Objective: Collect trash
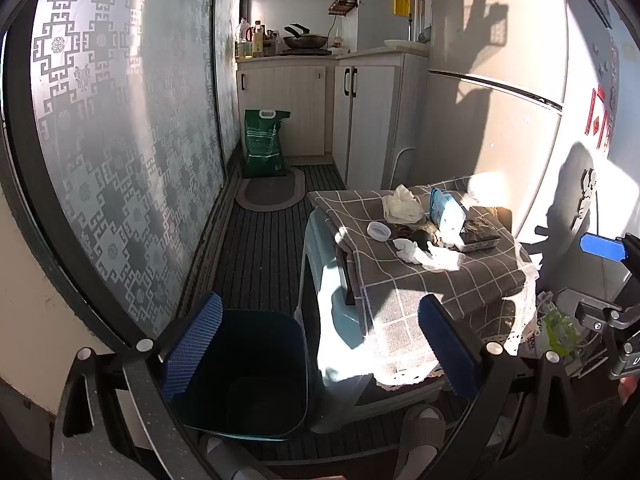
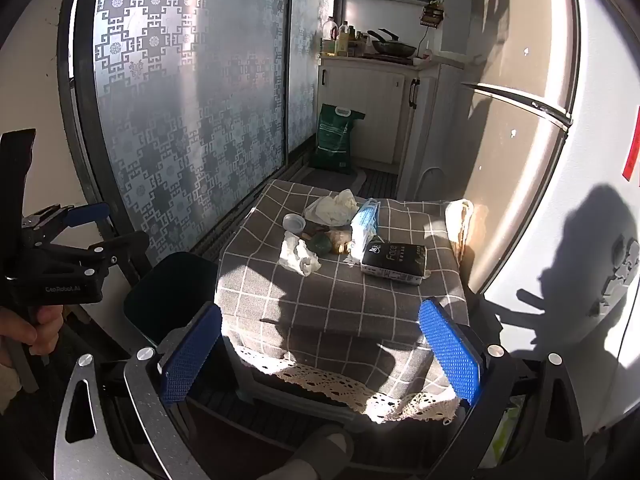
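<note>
A small table under a grey checked cloth [image 1: 420, 292] [image 2: 340, 304] holds the trash: a crumpled white tissue [image 1: 426, 255] [image 2: 298, 257] at the near side, a bigger wad of paper [image 1: 402, 205] [image 2: 332, 208] behind it, a white lid [image 1: 379, 232] [image 2: 294, 222] and a dark green lump [image 1: 420, 236] [image 2: 320, 242]. A dark blue bin [image 1: 240, 372] [image 2: 168, 292] stands on the floor left of the table. My left gripper [image 1: 320, 350] hangs open above the bin's rim and the table's near corner. My right gripper [image 2: 320, 354] is open before the table's front edge. Both are empty.
A blue tissue pack [image 2: 364, 224] and a black pack [image 2: 394, 262] lie on the table's right half. A fridge [image 2: 520, 120] stands right of the table, patterned glass doors [image 1: 120, 140] run along the left. A green sack [image 1: 264, 144] and cupboards stand far back. A slippered foot [image 1: 424, 428] is below.
</note>
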`<state>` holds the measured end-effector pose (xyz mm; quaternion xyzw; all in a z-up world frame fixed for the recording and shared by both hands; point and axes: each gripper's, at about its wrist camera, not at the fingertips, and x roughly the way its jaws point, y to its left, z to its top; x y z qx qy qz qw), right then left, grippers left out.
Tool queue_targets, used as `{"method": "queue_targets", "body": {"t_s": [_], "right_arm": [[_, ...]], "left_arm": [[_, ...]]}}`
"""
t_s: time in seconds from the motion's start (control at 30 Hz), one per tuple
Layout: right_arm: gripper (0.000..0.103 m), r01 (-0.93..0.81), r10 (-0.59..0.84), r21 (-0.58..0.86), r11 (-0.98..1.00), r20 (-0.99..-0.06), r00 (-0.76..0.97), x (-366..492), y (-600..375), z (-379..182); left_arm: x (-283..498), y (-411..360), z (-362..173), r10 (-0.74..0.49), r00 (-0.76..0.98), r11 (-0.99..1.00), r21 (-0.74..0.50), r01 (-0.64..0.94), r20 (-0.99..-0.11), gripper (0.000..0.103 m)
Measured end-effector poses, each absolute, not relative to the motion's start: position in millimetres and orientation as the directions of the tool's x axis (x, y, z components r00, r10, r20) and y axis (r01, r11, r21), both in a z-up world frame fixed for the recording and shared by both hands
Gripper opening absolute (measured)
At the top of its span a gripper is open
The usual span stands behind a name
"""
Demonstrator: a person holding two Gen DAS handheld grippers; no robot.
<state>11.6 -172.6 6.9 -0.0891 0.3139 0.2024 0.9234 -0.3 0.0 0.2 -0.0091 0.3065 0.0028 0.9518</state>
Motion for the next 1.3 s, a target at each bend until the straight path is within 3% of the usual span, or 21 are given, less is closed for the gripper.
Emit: {"method": "queue_targets", "body": {"t_s": [1.3], "right_arm": [[0.1, -0.431, 0.32, -0.033, 0.902, -0.618, 0.718, 11.9, -169.9, 6.4]], "left_arm": [[-2.3, -0.4, 1.1, -0.003, 0.811, 1.0, -0.014, -0.006, -0.585, 0.1]]}}
